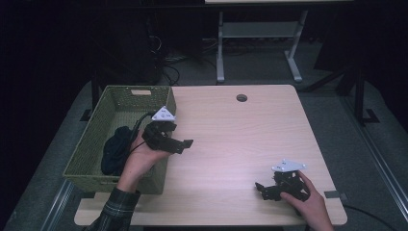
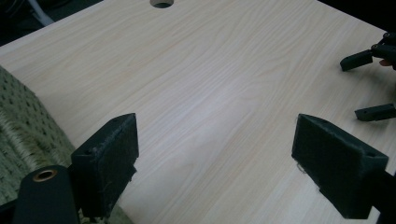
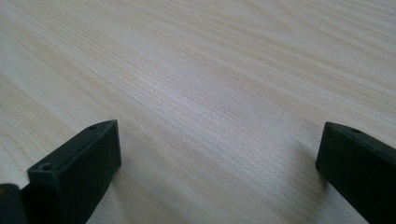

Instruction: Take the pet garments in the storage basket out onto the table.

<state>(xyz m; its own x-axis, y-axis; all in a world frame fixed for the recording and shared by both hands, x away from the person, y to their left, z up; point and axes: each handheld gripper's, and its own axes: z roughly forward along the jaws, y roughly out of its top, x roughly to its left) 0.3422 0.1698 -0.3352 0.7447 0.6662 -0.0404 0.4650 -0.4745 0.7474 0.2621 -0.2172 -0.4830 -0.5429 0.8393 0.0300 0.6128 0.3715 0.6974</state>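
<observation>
Both claws (image 2: 215,154) (image 3: 219,172) gape, no writing legible.

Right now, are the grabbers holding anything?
No. The left gripper and the right gripper are both open, with just bare table between them. The dark cloth lies in the basket.

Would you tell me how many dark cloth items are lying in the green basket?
1: a dark cloth lies bunched in the green basket, beside the left gripper. More could be hidden under it.
</observation>
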